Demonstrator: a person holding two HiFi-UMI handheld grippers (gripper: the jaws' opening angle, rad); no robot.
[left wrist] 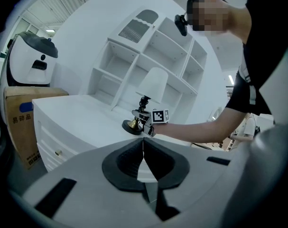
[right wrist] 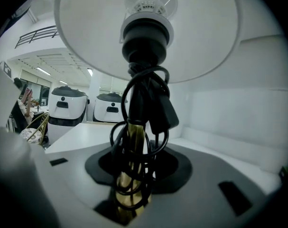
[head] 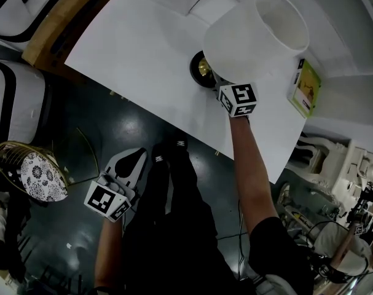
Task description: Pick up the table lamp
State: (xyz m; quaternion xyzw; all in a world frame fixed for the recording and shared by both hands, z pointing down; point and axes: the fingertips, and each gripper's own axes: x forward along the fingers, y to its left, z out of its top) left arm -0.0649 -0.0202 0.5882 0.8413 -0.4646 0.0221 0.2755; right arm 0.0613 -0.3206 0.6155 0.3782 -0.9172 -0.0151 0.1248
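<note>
The table lamp (head: 255,34) stands at the upper middle of the head view, near the far right part of the white surface (head: 137,48). Its round dark base (head: 200,70) rests on that surface, and its white shade (right wrist: 87,37) tops it and hides most of the stem from above.

The right tongs (right wrist: 136,170) reach in from below the shade at the end of an outstretched bare arm (head: 251,171). In the right gripper view the brass stem (right wrist: 132,186) fills the gap between the two dark pads. They are clamped on it, together with the loops of black cord (right wrist: 144,103) wound round the stem. Above the loops sits the black socket (right wrist: 146,34), under the open shade.

The left tongs (left wrist: 144,148) hang low at the lower left of the head view, off the edge of the surface and over the dark floor (head: 69,232), well apart from the lamp. Their jaws are together, pad against pad, with nothing between them.

A green box (head: 306,86) lies on the surface just right of the lamp. A cardboard box (head: 63,23) stands beyond the surface's upper left edge. A wire chair with a patterned cushion (head: 42,177) is at the left edge of the head view. Behind the lamp, in the left gripper view, rises a white shelf unit (left wrist: 134,70).
</note>
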